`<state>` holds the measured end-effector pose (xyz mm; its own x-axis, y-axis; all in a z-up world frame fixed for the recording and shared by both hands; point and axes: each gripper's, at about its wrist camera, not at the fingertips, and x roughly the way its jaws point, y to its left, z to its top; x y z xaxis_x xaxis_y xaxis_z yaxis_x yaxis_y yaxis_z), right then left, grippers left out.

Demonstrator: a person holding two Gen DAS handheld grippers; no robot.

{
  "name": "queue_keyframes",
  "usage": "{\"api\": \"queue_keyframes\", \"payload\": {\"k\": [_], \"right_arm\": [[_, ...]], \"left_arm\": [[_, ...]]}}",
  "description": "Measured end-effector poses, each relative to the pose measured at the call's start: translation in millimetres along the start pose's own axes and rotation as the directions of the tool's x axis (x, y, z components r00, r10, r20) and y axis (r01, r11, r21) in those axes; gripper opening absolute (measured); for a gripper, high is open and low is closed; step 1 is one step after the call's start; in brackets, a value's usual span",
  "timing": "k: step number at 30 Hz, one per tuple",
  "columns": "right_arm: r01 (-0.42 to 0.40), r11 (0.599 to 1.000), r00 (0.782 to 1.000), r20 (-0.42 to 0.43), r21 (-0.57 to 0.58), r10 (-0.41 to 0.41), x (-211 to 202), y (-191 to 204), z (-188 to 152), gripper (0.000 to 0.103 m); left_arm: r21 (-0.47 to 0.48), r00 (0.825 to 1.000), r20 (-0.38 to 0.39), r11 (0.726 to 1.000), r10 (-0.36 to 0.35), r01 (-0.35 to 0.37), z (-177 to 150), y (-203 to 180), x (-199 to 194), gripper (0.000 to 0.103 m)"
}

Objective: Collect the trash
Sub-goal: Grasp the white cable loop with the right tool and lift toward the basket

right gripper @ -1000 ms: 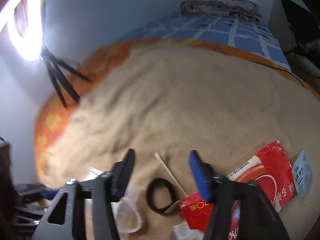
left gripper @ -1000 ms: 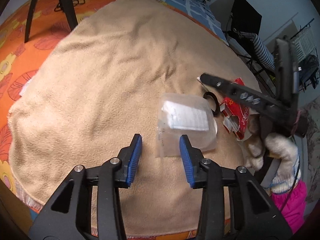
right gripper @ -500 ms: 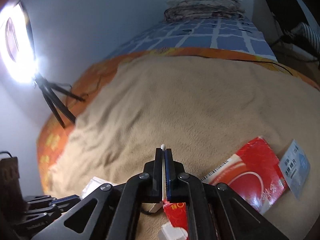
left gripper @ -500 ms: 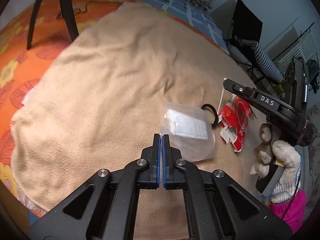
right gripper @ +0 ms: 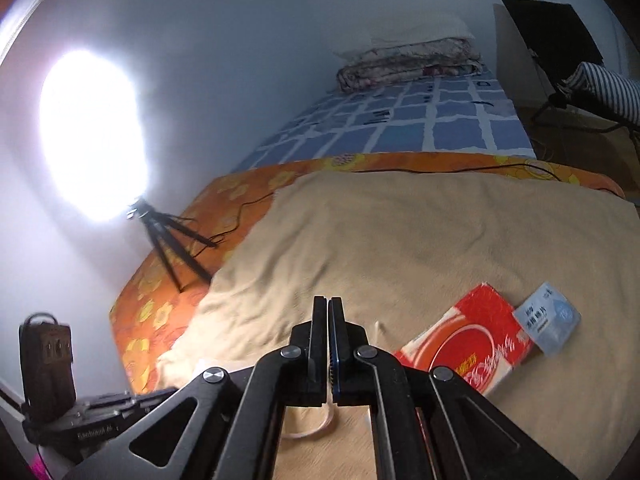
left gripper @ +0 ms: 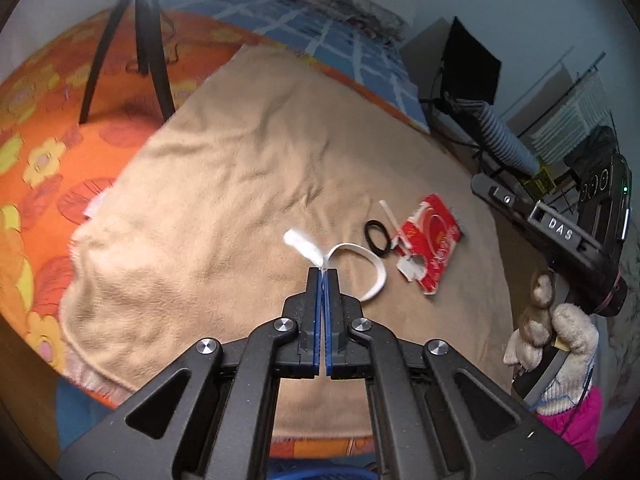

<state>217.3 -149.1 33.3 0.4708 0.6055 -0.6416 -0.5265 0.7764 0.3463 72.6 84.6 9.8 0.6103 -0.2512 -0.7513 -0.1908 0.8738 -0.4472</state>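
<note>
My left gripper is shut on a clear plastic bag, lifted edge-on above the tan blanket. On the blanket to its right lie a white plastic ring, a black ring, a white stick and a torn red carton. My right gripper is shut, raised above the blanket; nothing shows between its tips. The red carton and a pale blue sachet lie to its right. The right gripper's body shows in the left wrist view.
A tripod with a bright ring light stands on the orange flowered sheet at the far left. A blue checked sheet and folded bedding lie beyond. A chair with striped cloth stands off the bed's right.
Both grippers shut about half a second ago. My left gripper has lifted the plastic bag off the blanket. My right gripper has risen; the white stick lies on the blanket, out of its tips.
</note>
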Motion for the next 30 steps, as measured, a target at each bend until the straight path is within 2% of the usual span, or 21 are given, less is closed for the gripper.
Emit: {"api": "queue_keyframes", "payload": {"k": [4,6,8,9,10,13,15,17,20,23,25,30], "right_arm": [[0.008,0.998,1.0,-0.008,-0.059,-0.009,-15.9,13.3,-10.3,0.0],[-0.018,0.999,0.998,-0.059,-0.05,0.015,-12.1,11.2,-16.5,0.001],[-0.021,0.999,0.995,-0.102,-0.035,0.018,-5.5,7.5,-22.8,0.027],[-0.028,0.999,0.992,-0.12,-0.023,0.025,-0.3,5.0,-25.6,0.05],[-0.037,0.999,0.991,-0.131,-0.014,0.034,2.3,3.1,-27.6,0.054],[-0.114,0.993,0.972,-0.201,0.042,0.12,22.4,3.1,-37.7,0.05],[-0.12,0.991,0.961,-0.241,0.066,0.133,35.9,4.8,-44.4,0.049],[-0.032,0.996,0.956,-0.289,0.086,0.056,54.1,2.5,-52.8,0.048],[0.047,0.996,0.942,-0.334,0.075,-0.019,74.7,0.4,-62.6,0.045],[0.109,0.992,0.929,-0.362,0.057,-0.081,90.4,-0.4,-69.9,0.028],[0.12,0.992,0.931,-0.352,0.047,-0.096,92.0,1.0,-71.5,0.006],[0.085,0.996,0.951,-0.3,0.033,-0.071,67.2,13.6,-66.8,0.003]], "left_arm": [[0.036,0.999,0.053,0.999,0.003,-0.005,-7.1,-3.8,-27.7,0.0],[0.015,0.999,0.052,1.0,-0.001,0.0,-10.0,0.4,-34.1,0.0],[0.005,0.999,0.051,1.0,-0.009,0.008,-11.3,1.6,-39.3,0.0],[0.008,0.998,0.055,1.0,-0.006,0.005,-12.3,2.0,-40.8,0.0],[0.011,0.998,0.06,1.0,-0.002,0.001,-12.3,0.8,-42.2,0.0],[0.012,0.998,0.063,1.0,-0.001,0.0,-12.6,-1.3,-43.7,0.0],[0.016,0.998,0.066,1.0,0.0,-0.001,-13.1,-0.6,-45.4,0.0],[0.016,0.998,0.07,1.0,-0.001,0.0,-12.2,0.1,-47.1,0.0],[0.014,0.997,0.071,1.0,-0.004,0.003,-12.7,0.7,-50.0,0.0],[0.02,0.997,0.074,1.0,-0.006,0.004,-13.2,0.2,-53.7,0.0],[0.022,0.997,0.076,1.0,-0.01,0.008,-14.0,0.7,-57.6,0.0],[0.037,0.996,0.088,0.999,-0.024,0.021,-20.2,0.6,-73.2,0.0]]}}
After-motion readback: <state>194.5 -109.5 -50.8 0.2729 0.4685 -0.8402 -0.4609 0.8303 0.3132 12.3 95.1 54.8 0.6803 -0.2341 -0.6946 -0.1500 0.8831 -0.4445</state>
